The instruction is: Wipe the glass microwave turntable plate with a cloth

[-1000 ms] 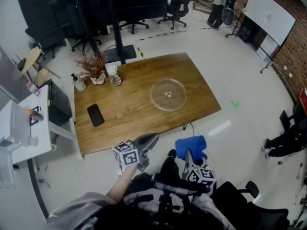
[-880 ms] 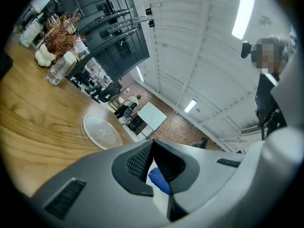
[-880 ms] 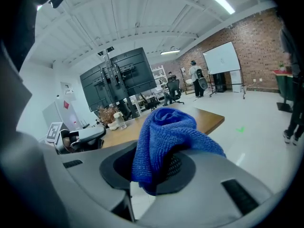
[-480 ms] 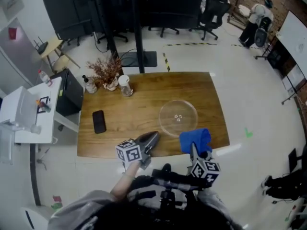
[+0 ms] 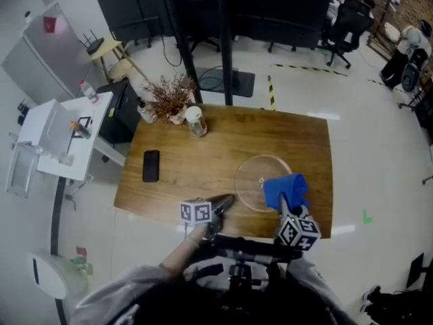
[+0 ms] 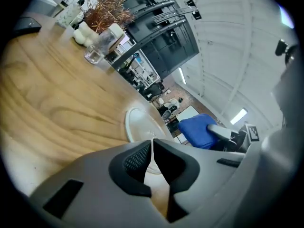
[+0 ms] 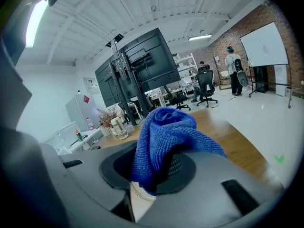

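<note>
Lying on the tabletop [image 5: 203, 154] toward its front right, the plate [image 5: 250, 173] is seen in the head view. Its right part is overlapped by the blue cloth [image 5: 285, 187], and the left gripper [image 5: 228, 200] is held near its left rim.

In the left gripper view, the jaws are closed together on nothing.

In the right gripper view, the cloth is clamped by the right gripper [image 5: 283, 206].

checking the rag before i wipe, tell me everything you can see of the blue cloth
The blue cloth is a knitted-looking rag, bunched into a rounded wad and pinched between the jaws of the right gripper. In the head view it sits over the near right edge of the glass plate; whether it touches the glass is unclear.
</note>
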